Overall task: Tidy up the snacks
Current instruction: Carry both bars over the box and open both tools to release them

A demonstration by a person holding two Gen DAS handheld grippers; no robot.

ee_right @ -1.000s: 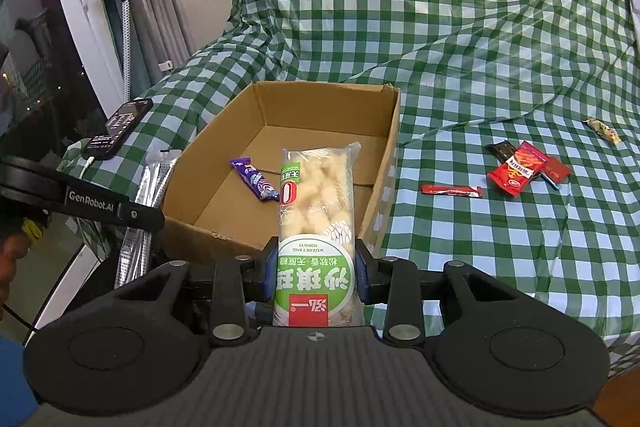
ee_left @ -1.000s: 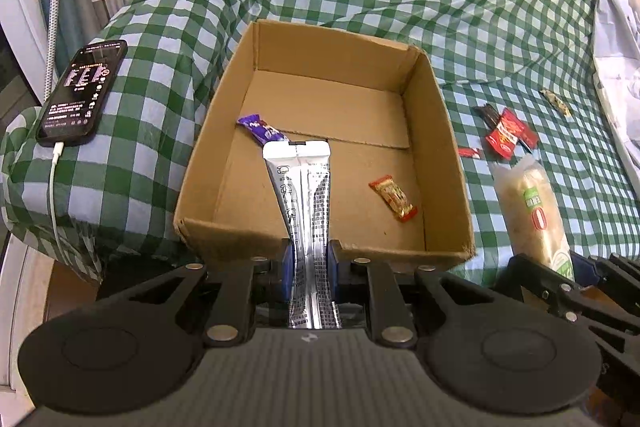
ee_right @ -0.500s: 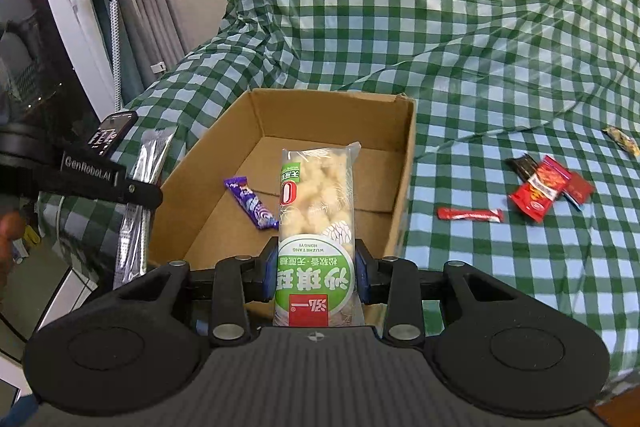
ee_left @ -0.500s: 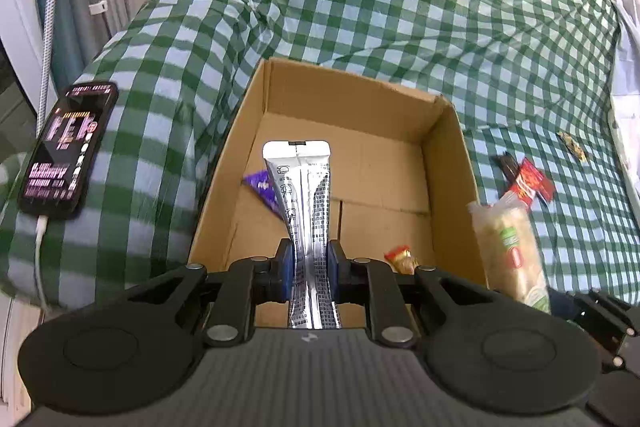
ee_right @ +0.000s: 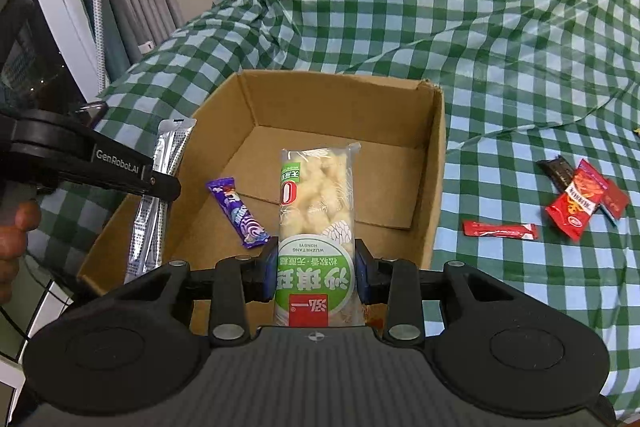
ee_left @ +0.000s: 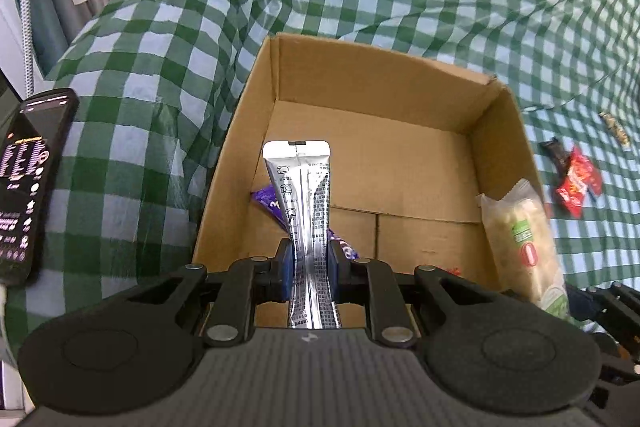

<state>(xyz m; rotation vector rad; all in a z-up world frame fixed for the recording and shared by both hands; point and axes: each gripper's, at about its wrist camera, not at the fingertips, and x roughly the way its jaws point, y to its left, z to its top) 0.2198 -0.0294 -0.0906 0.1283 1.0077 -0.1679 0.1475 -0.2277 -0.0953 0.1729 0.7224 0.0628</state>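
An open cardboard box (ee_left: 504,131) (ee_right: 434,163) sits on the green checked cloth. My left gripper (ee_left: 310,269) is shut on a silver snack stick (ee_left: 302,187), held upright over the box's near left part. My right gripper (ee_right: 316,267) is shut on a clear-and-green puffed snack pack (ee_right: 316,195), held above the box's near edge. That pack (ee_left: 520,239) shows at the box's right wall in the left wrist view. The silver stick (ee_right: 160,195) and the left gripper's arm show at left in the right wrist view. A purple candy bar (ee_right: 238,213) (ee_left: 266,201) lies on the box floor.
Red and dark snack packets (ee_right: 580,203) (ee_left: 572,179) and a red sachet (ee_right: 500,229) lie on the cloth right of the box. A small packet (ee_left: 614,129) lies farther right. A phone (ee_left: 28,183) on a cable rests on the cloth at left. A person's hand (ee_right: 16,231) is at left.
Both grippers have moved forward and slightly down toward the box with their snacks still held. The box now looms larger, and the red candy on its floor is almost hidden behind the left gripper.
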